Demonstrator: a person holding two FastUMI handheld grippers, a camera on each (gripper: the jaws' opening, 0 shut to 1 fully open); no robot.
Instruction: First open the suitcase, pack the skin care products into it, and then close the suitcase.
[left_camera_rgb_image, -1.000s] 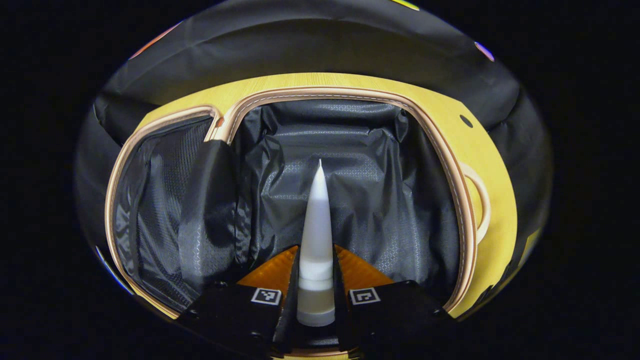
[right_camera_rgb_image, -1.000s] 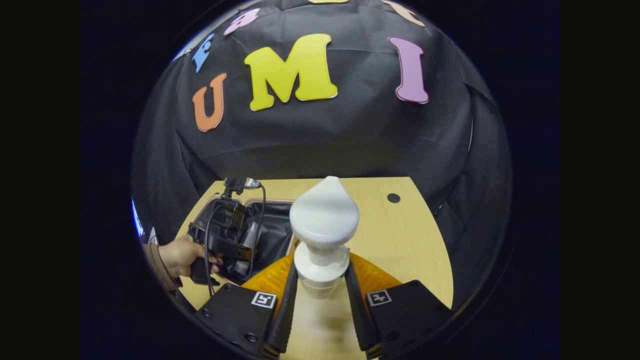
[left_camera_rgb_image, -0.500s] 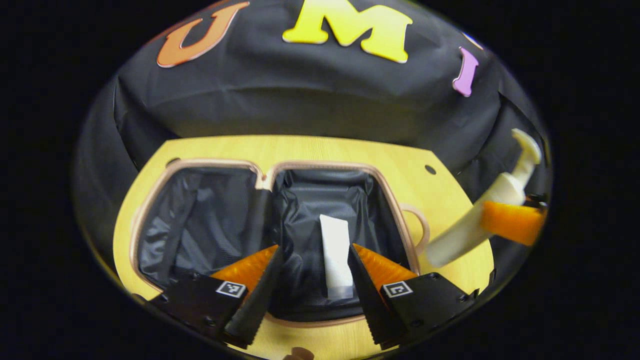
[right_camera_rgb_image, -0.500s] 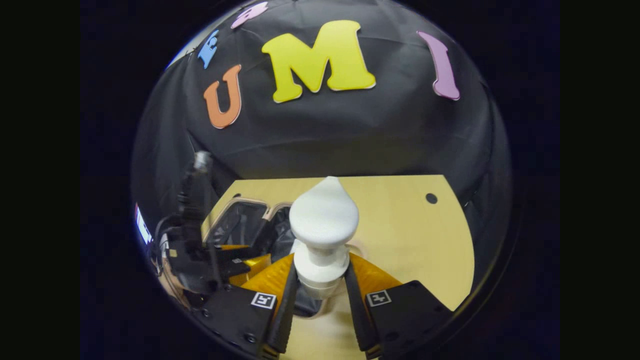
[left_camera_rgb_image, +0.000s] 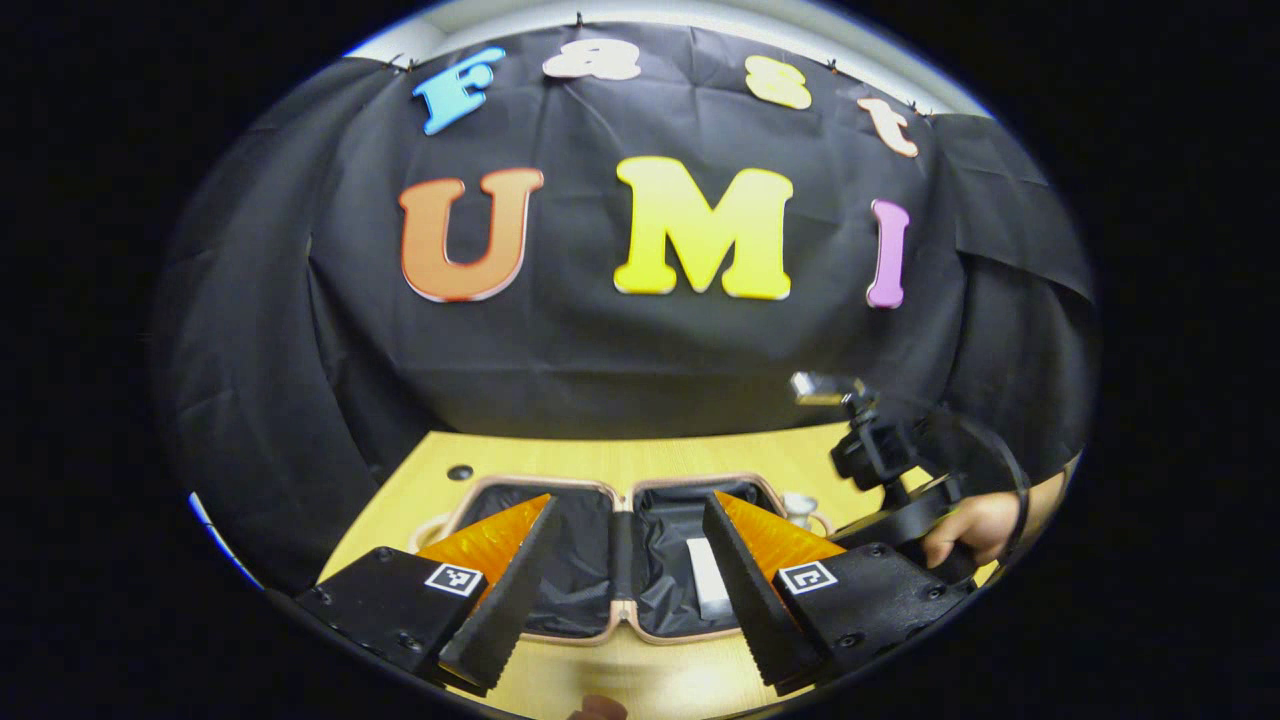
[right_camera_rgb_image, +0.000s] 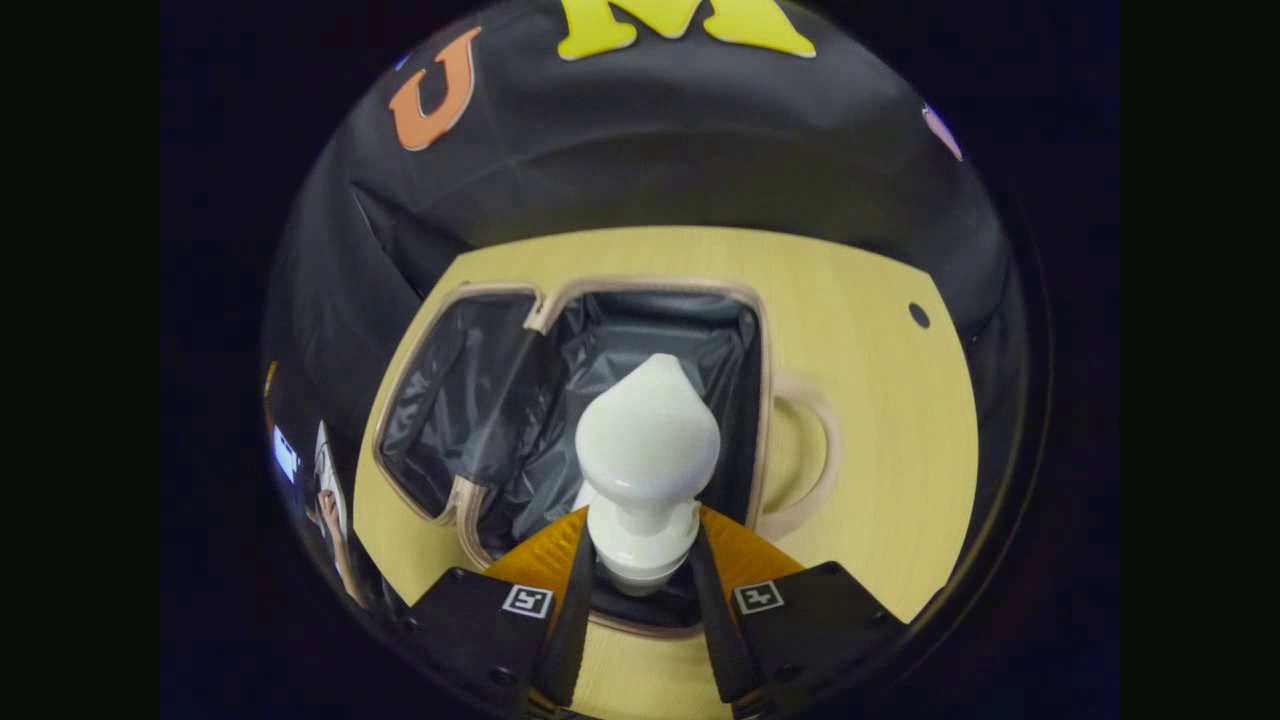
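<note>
The suitcase (left_camera_rgb_image: 560, 482) lies open on the wooden table (left_camera_rgb_image: 620, 455), showing two halves with black lining and a tan rim. A white tube (left_camera_rgb_image: 708, 590) rests flat in its right half. My left gripper (left_camera_rgb_image: 630, 500) is open and empty, held back above the near edge of the case. In the right gripper view, my right gripper (right_camera_rgb_image: 642, 520) is shut on a white pump bottle (right_camera_rgb_image: 647, 450). The bottle hangs over the right half of the suitcase (right_camera_rgb_image: 650, 284), pump head pointing forward.
At the right of the left gripper view, a hand (left_camera_rgb_image: 985, 525) holds the other gripper, with a cable looping over it. The case's tan handle (right_camera_rgb_image: 810, 450) lies on the table (right_camera_rgb_image: 870, 330) to its right. Black cloth walls stand close behind the table.
My left gripper let go of the white tube, opened and drew back; the tube now lies in the case. My right gripper carried the pump bottle leftward over the case and tipped downward.
</note>
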